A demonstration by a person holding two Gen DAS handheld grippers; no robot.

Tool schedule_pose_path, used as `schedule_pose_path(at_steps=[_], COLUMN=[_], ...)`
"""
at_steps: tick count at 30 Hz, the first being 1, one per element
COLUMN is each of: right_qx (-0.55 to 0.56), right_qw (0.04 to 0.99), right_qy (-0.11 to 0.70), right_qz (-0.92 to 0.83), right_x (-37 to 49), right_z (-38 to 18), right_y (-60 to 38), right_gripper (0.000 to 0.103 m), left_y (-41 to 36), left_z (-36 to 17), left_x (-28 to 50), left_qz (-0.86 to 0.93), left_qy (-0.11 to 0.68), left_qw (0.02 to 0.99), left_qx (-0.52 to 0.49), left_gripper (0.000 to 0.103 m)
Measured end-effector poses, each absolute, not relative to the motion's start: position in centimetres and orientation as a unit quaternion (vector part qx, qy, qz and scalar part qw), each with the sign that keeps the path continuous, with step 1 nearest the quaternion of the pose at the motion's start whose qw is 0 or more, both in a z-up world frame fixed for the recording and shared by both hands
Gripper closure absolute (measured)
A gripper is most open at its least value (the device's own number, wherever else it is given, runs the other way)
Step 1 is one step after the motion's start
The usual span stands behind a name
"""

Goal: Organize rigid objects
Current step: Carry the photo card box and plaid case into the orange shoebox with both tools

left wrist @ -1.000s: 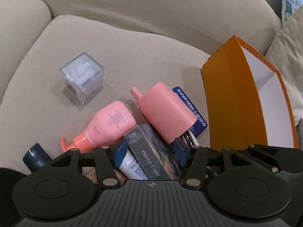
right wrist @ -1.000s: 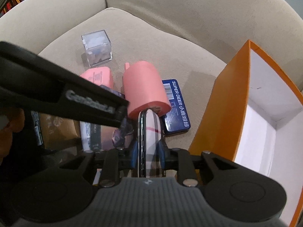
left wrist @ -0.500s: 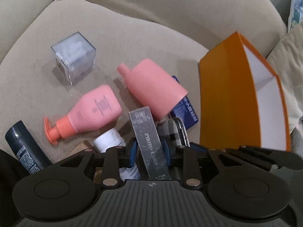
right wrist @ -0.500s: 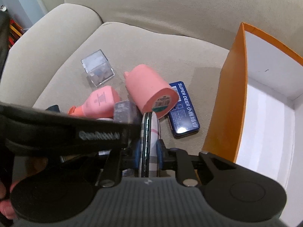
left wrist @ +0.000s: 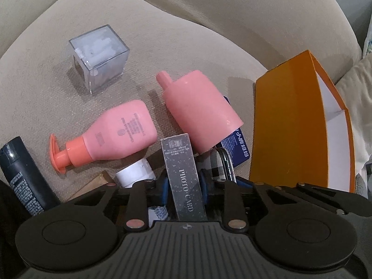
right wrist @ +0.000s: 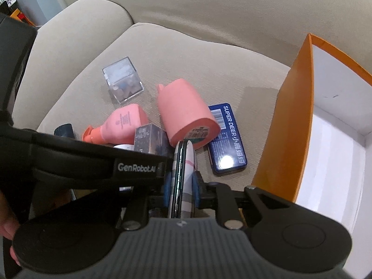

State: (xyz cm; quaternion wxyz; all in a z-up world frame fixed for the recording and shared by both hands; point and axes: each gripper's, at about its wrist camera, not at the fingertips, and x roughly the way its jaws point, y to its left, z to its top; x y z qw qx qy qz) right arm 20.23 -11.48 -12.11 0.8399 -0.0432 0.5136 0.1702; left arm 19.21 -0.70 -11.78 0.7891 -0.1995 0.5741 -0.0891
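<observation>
Left gripper (left wrist: 183, 182): blue pads closing on, and already pressed against, both sides of a dark speckled box lettered PHOTO CARD (left wrist: 182, 176), which stands up between the jaws with its top end forward. Right gripper (right wrist: 181, 186): clamped narrowly on a flat plaid-cased phone (right wrist: 182, 176) held on edge, blue pads against both faces.

Just beyond the left jaws, on the beige sofa seat cushion (left wrist: 174, 46): a white cap (left wrist: 136, 174) and a tan corner of something (left wrist: 95, 183), both partly hidden by the tool. Further out, toward the middle of the cushion, a pink pump bottle (left wrist: 116, 132) on its side, orange pump pointing to the cushion's left edge. Right of it, a larger pink cap-shaped container (left wrist: 200, 114), also on its side, spout toward the backrest, lying partly over a flat blue SUPER DEER tin (right wrist: 226, 139). At the cushion's near left edge, a dark navy spray can (left wrist: 23, 176), tilted. Nearer the backrest on the left half, apart from the rest, a clear plastic cube (left wrist: 100, 55) with white pieces inside.

At the cushion's right edge, an orange box (left wrist: 290, 127) with white inner walls, open, just beside the blue tin but not touching it. Left tool's black body crossing the right wrist view, a fingertip (right wrist: 8, 230) of the person at that picture's left border.
</observation>
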Motion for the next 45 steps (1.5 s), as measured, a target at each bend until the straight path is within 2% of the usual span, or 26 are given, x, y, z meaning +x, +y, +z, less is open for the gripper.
schedule_pose_path(at_steps=[12,22,35,45], right_qx=[0.016,0.068,0.119,0.148], right_qw=[0.853,0.878,0.921,0.926], right_qy=[0.501,0.455,0.357,0.346], right_qz=[0.146,0.135,0.103,0.017], right_x=[19.0,15.5,8.8,7.2], right_z=[-9.5,-5.3,1.4,1.2], right_y=[-13.4,-15.4,-21.2,-28.0], right_gripper=[0.085,0.085,0.085,0.085], left_y=[1.5,1.0,-5.5,-13.2], left_z=[-7.7,-2.4,3.6,4.4], left_x=[16.4,13.6,11.5,13.6], left_qz=[-0.097,-0.117,-0.173,-0.247], left_qy=[0.545,0.502,0.455,0.461], left_qw=[0.81,0.842,0.867,0.85], left_qx=[-0.194,-0.161,-0.104,-0.065], left_gripper=[0.077,0.078,0.078,0.078])
